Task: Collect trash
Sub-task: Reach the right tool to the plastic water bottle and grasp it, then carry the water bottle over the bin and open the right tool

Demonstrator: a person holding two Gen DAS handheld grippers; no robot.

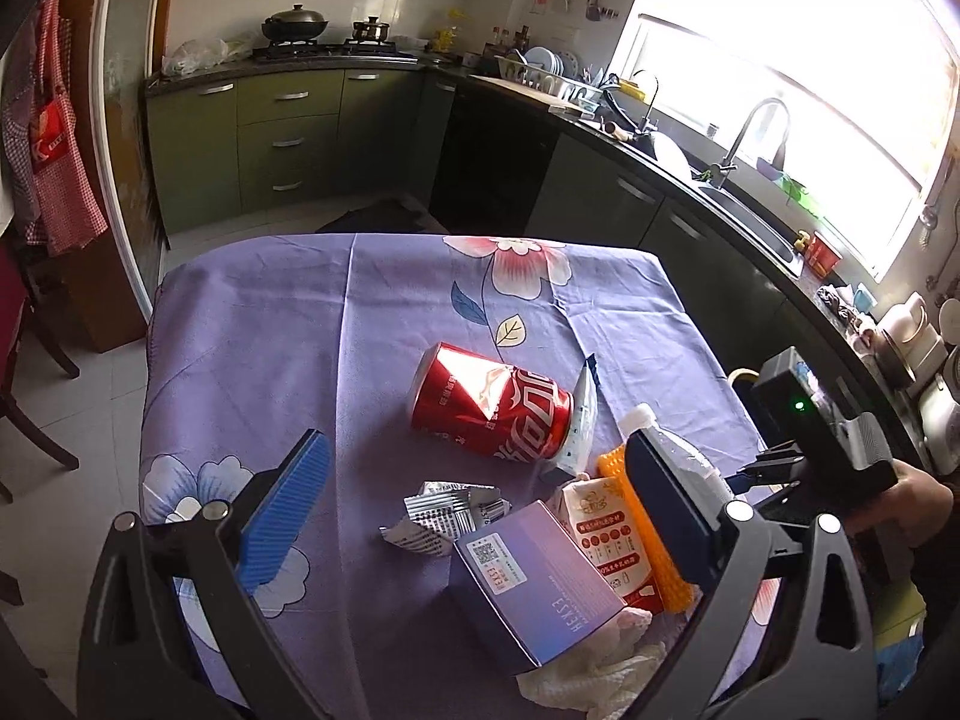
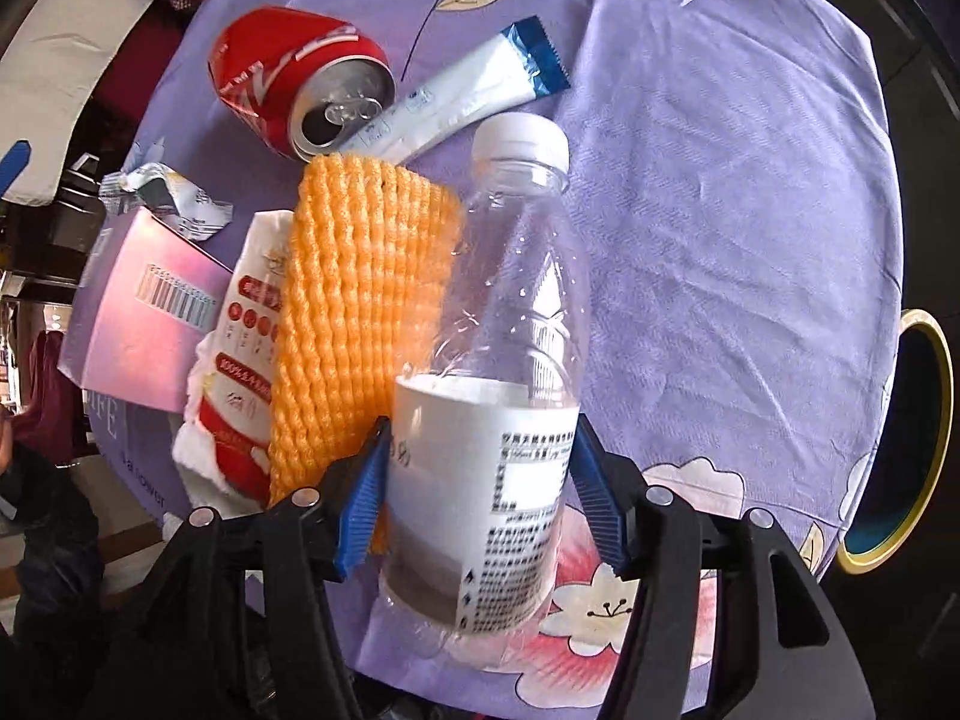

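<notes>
- Left wrist view: the left tool (image 1: 474, 516) hangs wide open with nothing between its blue-padded fingers (image 1: 288, 510), above the near part of the worktop (image 1: 270, 324), which is covered by a purple flowered cloth.
- Under it lies the trash pile: a dented red Coca-Cola can (image 1: 495, 405) on its side near the worktop's middle, a crumpled silver foil wrapper (image 1: 444, 513) nearer the camera, and a purple cardboard box (image 1: 534, 579) with a QR-code sticker; its printed word appears inverted and I cannot read it surely.
- The right tool (image 1: 750, 477) shows at the worktop's right edge.
- Right wrist view: the right tool (image 2: 474, 492) is closed on a clear plastic bottle with a white cap (image 2: 510, 312), pads pressed against its white label; the bottle lies near the worktop's near edge, neck pointing away.
- Touching the bottle's left side is an orange foam fruit net (image 2: 354, 312); beyond that, a red-and-white pouch (image 2: 246, 360) with Chinese print including "100%", and a white-and-blue sachet (image 2: 468, 96) beside the can's open mouth.
- A yellow-rimmed dark bin opening (image 2: 912, 444) sits just off the worktop's right edge.
- Judgement: the bottle is thin and empty, so squeeze firmly but not hard enough to make it buckle, lift it clear of the net, then carry it right over the bin.
</notes>
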